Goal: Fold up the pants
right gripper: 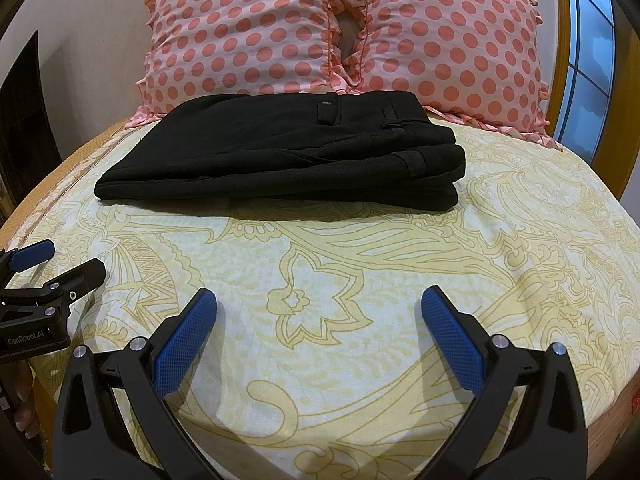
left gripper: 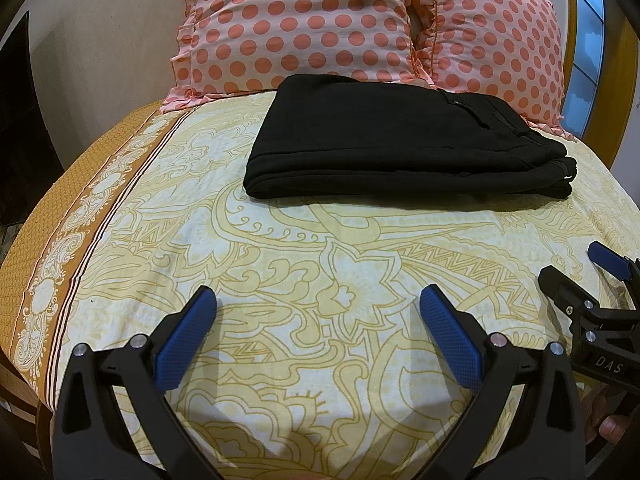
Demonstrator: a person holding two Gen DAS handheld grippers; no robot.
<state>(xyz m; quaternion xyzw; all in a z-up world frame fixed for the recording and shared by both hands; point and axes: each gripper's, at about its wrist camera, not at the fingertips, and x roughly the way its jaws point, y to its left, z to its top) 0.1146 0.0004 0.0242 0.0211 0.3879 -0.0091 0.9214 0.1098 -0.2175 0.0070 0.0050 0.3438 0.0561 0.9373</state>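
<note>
Bed (left gripper: 304, 248), covered by a cream sheet with yellow paisley lines; an orange patterned border runs along its left edge, fully shown in the left wrist view and only a sliver in the right wrist view. Two pink polka-dot pillows (right gripper: 340, 36) stand against the head of the bed. A wooden frame and blue window (right gripper: 588, 60) bound the right side; a dark panel (left gripper: 20, 120) stands off the left side.

Black pants (left gripper: 400, 144), folded into a compact stack, lie flat on the sheet just in front of the pillows, their far edge touching the pillow frill. The belt loops and waistband at the stack's right end read clearly only in the right wrist view. A broad stretch of bare sheet separates the stack from both tools.

Left gripper (left gripper: 318, 308), jaws spread wide and holding nothing, hovers over the near sheet; it also appears side-on at the left margin of the right wrist view. Right gripper (right gripper: 319, 308), likewise spread and empty, sits beside it, well apart from the pants.
</note>
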